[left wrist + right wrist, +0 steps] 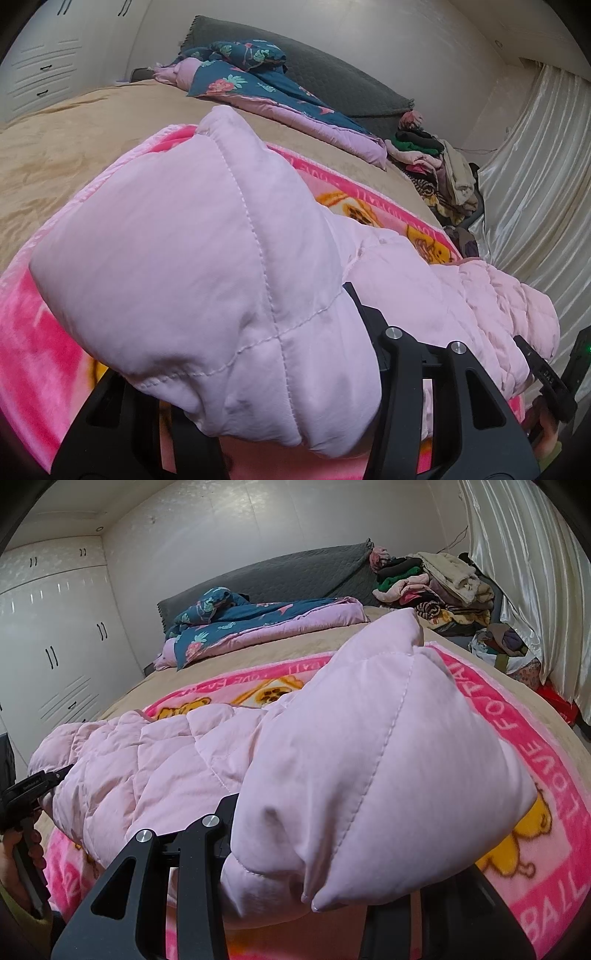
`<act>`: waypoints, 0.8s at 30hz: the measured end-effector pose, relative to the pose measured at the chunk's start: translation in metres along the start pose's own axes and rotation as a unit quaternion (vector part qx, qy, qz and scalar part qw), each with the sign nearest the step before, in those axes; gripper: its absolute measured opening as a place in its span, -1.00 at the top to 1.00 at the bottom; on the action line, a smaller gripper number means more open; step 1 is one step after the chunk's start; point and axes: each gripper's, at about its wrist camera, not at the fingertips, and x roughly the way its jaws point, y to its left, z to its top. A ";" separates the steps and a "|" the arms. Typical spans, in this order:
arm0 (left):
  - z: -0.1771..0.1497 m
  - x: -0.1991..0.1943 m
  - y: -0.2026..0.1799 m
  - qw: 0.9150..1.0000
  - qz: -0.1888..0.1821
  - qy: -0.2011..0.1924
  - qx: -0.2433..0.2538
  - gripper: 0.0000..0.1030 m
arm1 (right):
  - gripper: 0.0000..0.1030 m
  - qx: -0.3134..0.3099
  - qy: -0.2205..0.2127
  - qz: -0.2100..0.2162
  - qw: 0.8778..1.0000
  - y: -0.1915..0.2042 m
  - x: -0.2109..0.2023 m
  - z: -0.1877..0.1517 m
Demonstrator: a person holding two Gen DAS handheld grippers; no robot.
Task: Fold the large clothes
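A pale pink quilted puffer jacket [192, 236] hangs bunched between both grippers, lifted a little above a bright pink cartoon blanket [37, 350] spread on the bed. My left gripper [258, 369] is shut on one end of the jacket, and the padding hides its fingertips. In the right wrist view the same jacket [369, 731] bulges over my right gripper [332, 849], which is shut on the other end. Each view also shows the opposite gripper biting the jacket's far edge: the right gripper [535, 354] and the left gripper [55, 775], which a hand holds.
The tan bed cover [74, 147] lies under the blanket. A floral quilt [258, 85] is heaped by the grey headboard [332, 77]. A pile of clothes [436, 162] sits at the bed's far corner beside a cream curtain [535, 166]. White wardrobes [55, 646] line the other side.
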 end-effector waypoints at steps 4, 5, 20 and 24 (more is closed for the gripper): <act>-0.004 -0.006 0.004 1.000 0.000 0.001 0.000 0.22 | 0.29 0.000 0.000 0.000 1.000 0.002 -0.006 -0.006; -0.004 -0.006 0.004 1.000 0.000 0.001 0.001 0.22 | 0.29 -0.001 0.001 0.000 1.000 0.003 -0.008 -0.008; -0.026 -0.018 0.016 1.000 0.012 0.014 0.016 0.22 | 0.29 0.005 0.013 0.002 1.000 0.012 -0.030 -0.044; -0.032 -0.021 0.018 1.000 0.016 0.016 0.019 0.22 | 0.29 0.012 0.018 0.001 1.000 0.014 -0.033 -0.053</act>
